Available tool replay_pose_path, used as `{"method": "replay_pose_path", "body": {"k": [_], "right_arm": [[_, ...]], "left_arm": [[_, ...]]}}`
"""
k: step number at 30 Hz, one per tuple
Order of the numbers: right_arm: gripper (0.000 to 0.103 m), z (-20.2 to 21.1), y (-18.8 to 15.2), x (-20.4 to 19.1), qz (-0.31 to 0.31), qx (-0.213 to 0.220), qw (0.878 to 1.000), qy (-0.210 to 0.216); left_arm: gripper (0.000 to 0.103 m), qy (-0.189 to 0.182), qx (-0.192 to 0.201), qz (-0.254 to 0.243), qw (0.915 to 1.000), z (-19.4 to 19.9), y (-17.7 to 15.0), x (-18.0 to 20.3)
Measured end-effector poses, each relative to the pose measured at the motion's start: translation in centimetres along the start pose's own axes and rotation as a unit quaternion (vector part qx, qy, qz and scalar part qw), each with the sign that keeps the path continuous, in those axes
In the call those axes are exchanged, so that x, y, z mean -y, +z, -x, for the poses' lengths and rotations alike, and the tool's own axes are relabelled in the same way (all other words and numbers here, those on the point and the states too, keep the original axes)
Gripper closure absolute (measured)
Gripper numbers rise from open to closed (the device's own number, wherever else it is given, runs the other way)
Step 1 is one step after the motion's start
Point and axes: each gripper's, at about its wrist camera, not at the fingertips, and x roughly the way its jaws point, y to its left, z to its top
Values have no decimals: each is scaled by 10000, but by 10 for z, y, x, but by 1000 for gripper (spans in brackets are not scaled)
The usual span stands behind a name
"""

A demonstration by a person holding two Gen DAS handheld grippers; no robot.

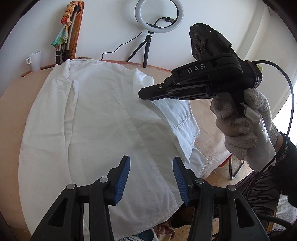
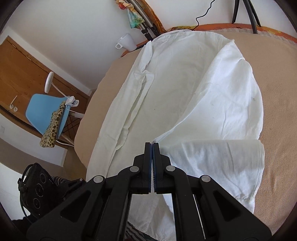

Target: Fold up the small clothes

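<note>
A white shirt (image 1: pixel 104 111) lies spread on the beige-covered table (image 1: pixel 13 111). My left gripper (image 1: pixel 151 163) hovers open over the shirt's near hem, with nothing between its blue pads. A gloved hand holds my right gripper (image 1: pixel 143 93) over the shirt's right side. In the right wrist view my right gripper (image 2: pixel 152 146) is shut on an edge of the shirt (image 2: pixel 176 83), and white cloth shows between the pads. The side panel is folded inward, and a sleeve (image 2: pixel 219 166) lies across to the right.
A white mug (image 1: pixel 35 60) and a ring light on a tripod (image 1: pixel 158 16) stand at the table's far edge by the wall. A blue chair (image 2: pixel 42 109) with a leopard-print cloth stands left of the table. A cable trails from the right gripper.
</note>
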Motion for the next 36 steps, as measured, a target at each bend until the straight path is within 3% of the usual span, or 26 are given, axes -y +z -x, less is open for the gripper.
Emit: {"method": "replay_pose_path", "body": {"k": [2, 5, 7, 12, 14, 16, 17, 18, 25, 30, 34, 36], "right_arm": [[95, -1, 0, -2, 56, -33, 10000, 37], [66, 15, 0, 1, 28, 199, 9997, 158], [61, 32, 1, 10, -88, 431, 9987, 249], [61, 69, 0, 39, -422, 882, 9952, 107], [61, 79, -3, 52, -600, 1019, 9930, 76], [61, 88, -7, 65, -743, 1115, 9910, 24], [61, 91, -9, 71, -791, 1154, 9902, -42], [61, 92, -10, 75, -833, 1177, 9895, -104], [61, 102, -14, 99, -1030, 1239, 9867, -211], [61, 101, -11, 102, -1006, 1238, 9869, -240], [61, 90, -6, 100, -903, 1096, 9890, -416], [61, 83, -1, 101, -867, 1015, 9897, -516]], "left_arm": [[54, -137, -7, 57, 9999, -6, 3, 5], [53, -365, -65, 172, 9992, -21, 8, 12], [53, -393, -160, 221, 9989, -35, 11, 16], [54, -723, -415, 792, 9934, -67, 14, 10], [59, -842, -406, 1003, 9906, -75, 15, 8], [80, -911, -399, 1047, 9895, -82, 19, 7], [95, -913, -426, 1026, 9896, -84, 20, 8], [101, -923, -456, 977, 9899, -86, 22, 10], [103, -1317, -612, 646, 9873, -56, 23, 22], [103, -1400, -899, 380, 9853, -26, 12, 17], [103, -756, -1115, 117, 9908, -24, 1, 4], [103, -819, -1236, 354, 9883, -28, -1, -7]]}}
